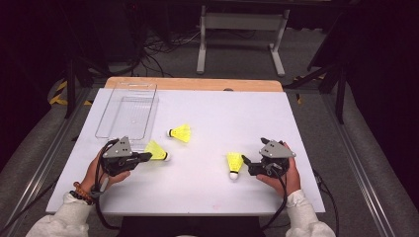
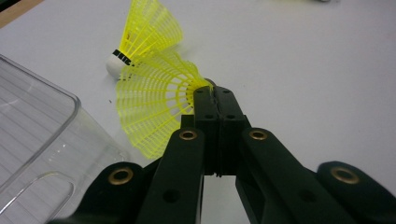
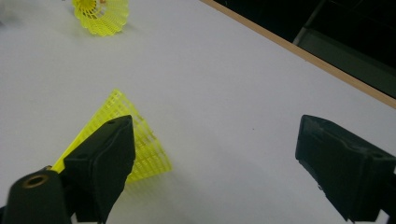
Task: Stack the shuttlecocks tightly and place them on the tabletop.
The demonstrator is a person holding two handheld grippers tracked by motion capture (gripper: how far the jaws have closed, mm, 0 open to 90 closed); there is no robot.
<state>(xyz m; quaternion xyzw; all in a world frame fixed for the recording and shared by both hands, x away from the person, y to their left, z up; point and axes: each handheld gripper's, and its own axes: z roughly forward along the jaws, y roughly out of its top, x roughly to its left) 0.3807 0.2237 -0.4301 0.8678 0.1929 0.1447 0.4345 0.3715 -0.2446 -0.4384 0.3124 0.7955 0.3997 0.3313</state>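
While the white tabletop (image 1: 207,187) carried three yellow plastic mesh shuttlecocks, the left gripper (image 1: 146,157) had its jaws closed on the skirt edge of the nearest yellow shuttlecock (image 1: 157,151), which lay just beside the near end of a clear rectangular plastic container (image 1: 129,114). In the left gripper view, that gripped shuttlecock (image 2: 154,105) fanned out ahead of the shut jaws, with the container wall (image 2: 51,126) to its left. A second yellow shuttlecock (image 1: 181,133), white cork pointing left, lay near it toward the tabletop's middle. The right gripper (image 1: 248,165) rested with jaws standing wide apart, holding nothing. A third yellow shuttlecock (image 1: 234,164), cork toward the person, lay just beside its jaws.
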